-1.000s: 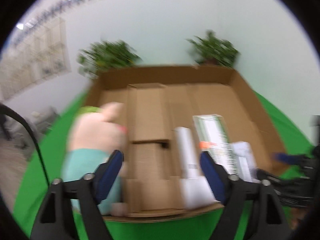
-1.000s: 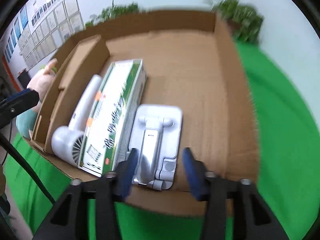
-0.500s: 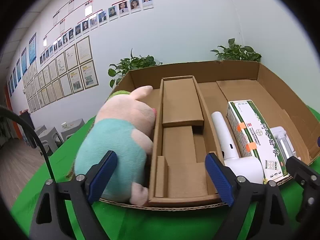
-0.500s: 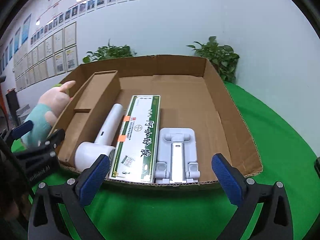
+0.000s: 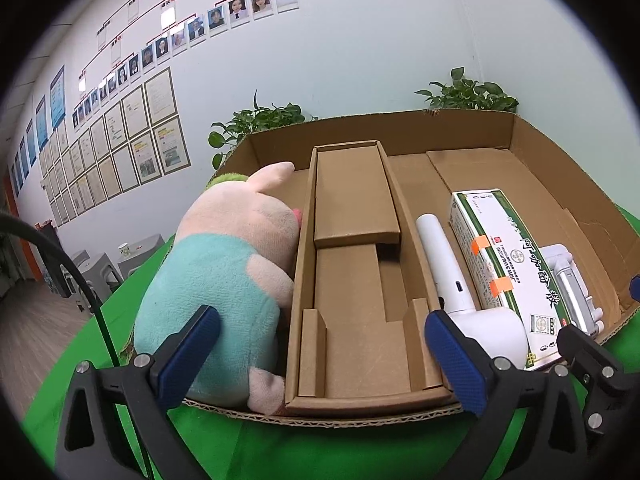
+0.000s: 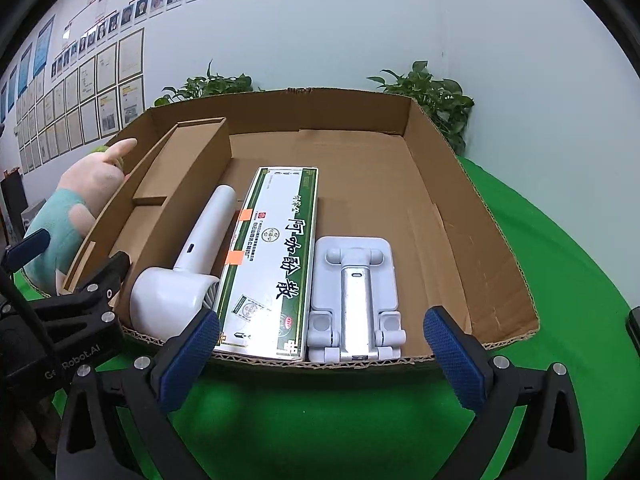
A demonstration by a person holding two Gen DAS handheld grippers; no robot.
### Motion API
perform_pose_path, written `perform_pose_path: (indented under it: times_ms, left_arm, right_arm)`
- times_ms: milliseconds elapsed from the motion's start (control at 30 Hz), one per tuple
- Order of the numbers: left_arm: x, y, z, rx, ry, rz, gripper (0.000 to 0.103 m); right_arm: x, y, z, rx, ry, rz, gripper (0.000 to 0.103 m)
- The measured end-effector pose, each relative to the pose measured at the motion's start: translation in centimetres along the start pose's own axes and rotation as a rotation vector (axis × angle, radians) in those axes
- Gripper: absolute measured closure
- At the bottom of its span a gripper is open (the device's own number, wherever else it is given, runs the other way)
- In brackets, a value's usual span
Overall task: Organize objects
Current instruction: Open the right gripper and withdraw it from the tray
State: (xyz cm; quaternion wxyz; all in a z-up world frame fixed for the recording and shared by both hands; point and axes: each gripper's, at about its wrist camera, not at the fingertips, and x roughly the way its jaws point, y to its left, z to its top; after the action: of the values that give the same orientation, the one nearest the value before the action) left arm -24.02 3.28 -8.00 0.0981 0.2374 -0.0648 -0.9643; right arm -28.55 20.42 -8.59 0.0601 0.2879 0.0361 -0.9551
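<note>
A shallow cardboard box (image 5: 532, 152) (image 6: 460, 184) lies on the green table. In it, from left to right, lie a pink and teal plush pig (image 5: 224, 264) (image 6: 76, 200), a brown cardboard insert (image 5: 352, 264) (image 6: 176, 184), a white hair dryer (image 5: 460, 292) (image 6: 192, 260), a green and white carton (image 5: 508, 264) (image 6: 276, 256) and a grey phone stand (image 5: 568, 280) (image 6: 354, 296). My left gripper (image 5: 320, 354) is open and empty in front of the insert. My right gripper (image 6: 320, 354) is open and empty in front of the carton and stand.
The green table cloth (image 6: 560, 280) surrounds the box. Potted plants (image 5: 468, 94) (image 6: 432, 96) stand behind it against a white wall with framed papers (image 5: 120, 136). The left gripper's body (image 6: 60, 328) shows at the left of the right wrist view.
Both grippers have pulled back from the box and opened wide. The right gripper let go of the phone stand, which now lies in the box. The views have steadied.
</note>
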Motion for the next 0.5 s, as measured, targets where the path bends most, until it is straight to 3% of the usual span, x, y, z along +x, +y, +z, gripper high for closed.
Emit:
perform_pose_path:
  times_ms: [500]
  left_arm:
    - [-0.1,-0.09,-0.13,0.001,0.001,0.002,0.001]
  right_arm:
    - [-0.22,0.1,0.06,0.004,0.006,0.006,0.0]
